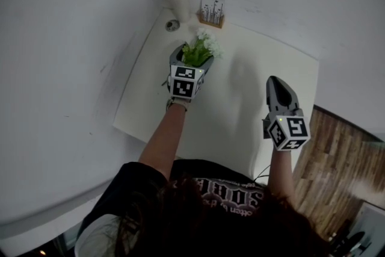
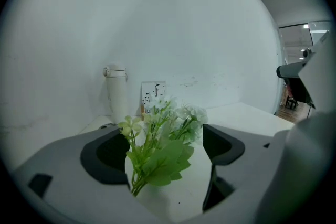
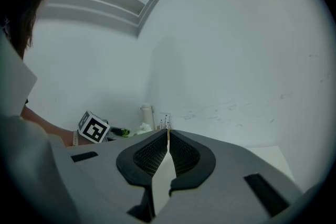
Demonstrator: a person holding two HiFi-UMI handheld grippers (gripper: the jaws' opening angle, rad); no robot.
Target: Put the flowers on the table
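A small bunch of flowers (image 1: 201, 48) with white blooms and green leaves lies on the white table (image 1: 240, 99), near its far left part. My left gripper (image 1: 191, 57) stands open around the bunch; in the left gripper view the flowers (image 2: 160, 152) lie between the wide-apart jaws and neither pad presses on them. My right gripper (image 1: 278, 88) hovers over the right side of the table, jaws shut with nothing between them, and its fingertips (image 3: 167, 136) meet in the right gripper view.
A white bottle (image 1: 178, 0) stands at the table's far corner by the wall, with a small round object (image 1: 172, 25) in front of it. A card in a wooden stand (image 1: 212, 12) sits to its right. Wooden floor (image 1: 337, 177) lies beyond the table's right edge.
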